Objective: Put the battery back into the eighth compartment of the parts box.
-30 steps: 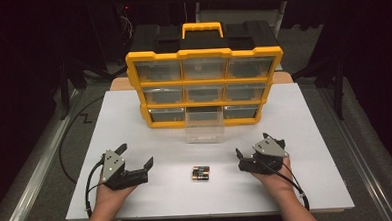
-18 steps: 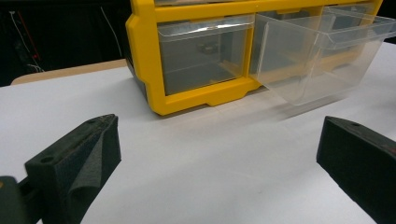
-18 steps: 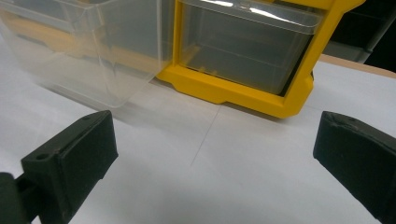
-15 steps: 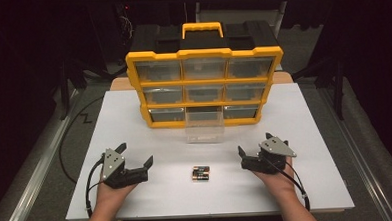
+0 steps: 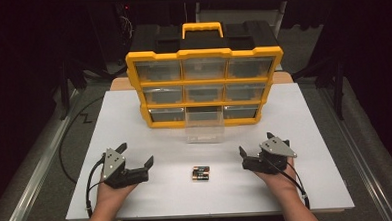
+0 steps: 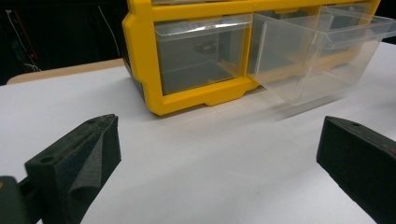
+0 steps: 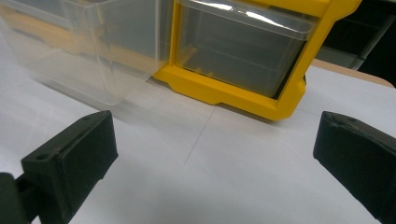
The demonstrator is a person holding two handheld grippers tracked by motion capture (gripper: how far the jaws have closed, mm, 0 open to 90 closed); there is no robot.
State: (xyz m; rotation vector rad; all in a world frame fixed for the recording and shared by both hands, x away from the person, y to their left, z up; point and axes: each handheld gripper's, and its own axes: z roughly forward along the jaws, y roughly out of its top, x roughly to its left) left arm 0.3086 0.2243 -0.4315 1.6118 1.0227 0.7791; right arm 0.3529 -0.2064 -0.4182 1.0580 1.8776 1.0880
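Grippers (image 5: 136, 158) (image 5: 256, 150) wide open, empty.

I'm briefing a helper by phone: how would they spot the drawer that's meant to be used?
Find the yellow organizer standing at the back of the white table. Look along its bottom row to the middle slot: that clear drawer is pulled out toward the person, while all its neighbours sit pushed in.

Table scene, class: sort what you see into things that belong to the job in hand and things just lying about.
Job in hand:
batteries
pulled-out clear drawer
yellow organiser
left gripper
right gripper

Lying about:
white board
black cable on the floor
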